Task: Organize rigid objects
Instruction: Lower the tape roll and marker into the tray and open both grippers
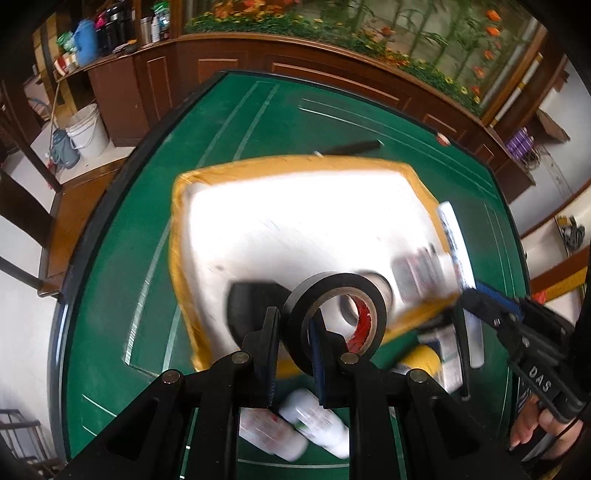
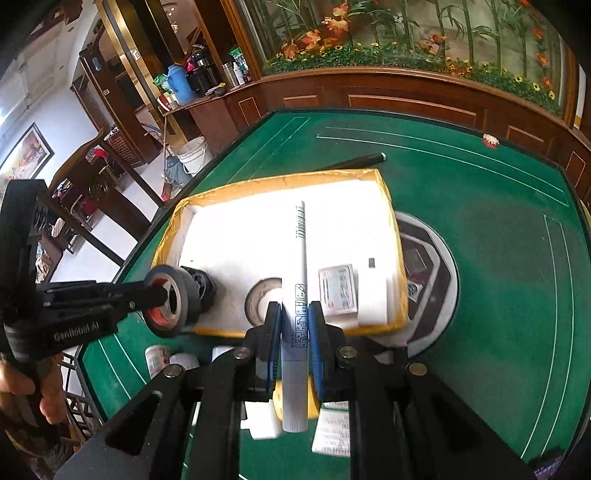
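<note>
Wood-panelled cabinet (image 2: 406, 103) under a floral mural (image 2: 424, 33); white bucket (image 2: 194, 153) on pale floor.

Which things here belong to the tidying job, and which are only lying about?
Job: black tape roll in left gripper; white tube in right gripper; yellow-rimmed box; small white bottles.

Lying about: white bucket; blue thermos.

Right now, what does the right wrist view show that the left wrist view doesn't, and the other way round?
Only the right wrist view: the dark round panel set in the table beside the box, and a sharp look at the small packet lying in the box.
Only the left wrist view: the yellow-capped item on the felt behind the right claw.
Both: the yellow-rimmed box, the left claw shut on the black tape roll, the right claw shut on the white tube, and white bottles on the felt.
</note>
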### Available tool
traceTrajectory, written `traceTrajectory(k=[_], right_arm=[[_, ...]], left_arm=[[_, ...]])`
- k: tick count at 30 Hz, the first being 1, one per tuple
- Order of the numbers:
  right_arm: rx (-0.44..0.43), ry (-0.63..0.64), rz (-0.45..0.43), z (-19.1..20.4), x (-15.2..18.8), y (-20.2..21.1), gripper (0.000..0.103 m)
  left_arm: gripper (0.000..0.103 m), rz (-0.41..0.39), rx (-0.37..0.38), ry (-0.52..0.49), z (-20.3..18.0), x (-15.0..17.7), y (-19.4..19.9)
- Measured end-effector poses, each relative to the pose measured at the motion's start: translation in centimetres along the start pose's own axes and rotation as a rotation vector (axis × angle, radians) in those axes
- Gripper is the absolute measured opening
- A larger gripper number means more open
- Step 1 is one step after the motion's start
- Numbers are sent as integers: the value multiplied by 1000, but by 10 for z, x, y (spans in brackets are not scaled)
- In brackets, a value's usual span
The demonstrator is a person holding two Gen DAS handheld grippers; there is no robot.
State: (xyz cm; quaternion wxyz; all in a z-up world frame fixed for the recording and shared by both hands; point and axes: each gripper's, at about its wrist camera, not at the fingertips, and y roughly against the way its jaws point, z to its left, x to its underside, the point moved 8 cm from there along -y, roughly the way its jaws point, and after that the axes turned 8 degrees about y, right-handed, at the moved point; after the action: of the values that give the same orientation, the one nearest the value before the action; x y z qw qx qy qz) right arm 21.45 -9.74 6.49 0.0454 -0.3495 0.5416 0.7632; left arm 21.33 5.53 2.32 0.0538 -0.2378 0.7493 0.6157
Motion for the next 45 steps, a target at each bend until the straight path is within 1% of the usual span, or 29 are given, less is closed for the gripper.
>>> traceTrajectory(k=[4, 8, 12, 15, 20, 23, 30, 33, 35, 39, 42, 44, 45], right_arm=[[-20, -19, 6, 5, -8, -11, 14], [-41, -26, 14, 15, -18, -27, 14], [-74, -42, 43, 25, -23, -49, 14], [-82, -39, 63, 31, -26, -63, 14], [-85, -27, 91, 42, -30, -82, 14], [-87, -22, 100, 47, -33, -93, 14], [-98, -7, 128, 57, -34, -120, 14], [-111, -15, 147, 59, -30, -126, 14], [-132, -24, 160, 61, -26, -129, 14], [-146, -22, 189, 64, -17, -131, 14], [-150, -30, 185, 62, -16, -125, 14], [-149, -28, 177, 59, -17, -121, 15], [-147, -24, 173, 59, -18, -118, 18]], left_arm=[[15, -1, -8, 44, 23, -26, -5], [15, 2, -11, 68, 34, -46, -14], [15, 20, -18, 77, 40, -56, -32], [15, 30, -26, 91, 47, -59, -45], [15, 54, -66, 87, 60, -58, -66], [15, 67, -76, 81, 64, -53, -71], [15, 75, -107, 29, 61, -40, -64], [15, 92, -108, 36, 63, -34, -63], [15, 94, -111, 37, 65, -34, -63], [16, 98, -122, 40, 65, -32, -62], [18, 96, -119, 54, 65, -30, -61], [22, 95, -107, 65, 63, -30, -59], [26, 94, -102, 69, 62, -29, -57]])
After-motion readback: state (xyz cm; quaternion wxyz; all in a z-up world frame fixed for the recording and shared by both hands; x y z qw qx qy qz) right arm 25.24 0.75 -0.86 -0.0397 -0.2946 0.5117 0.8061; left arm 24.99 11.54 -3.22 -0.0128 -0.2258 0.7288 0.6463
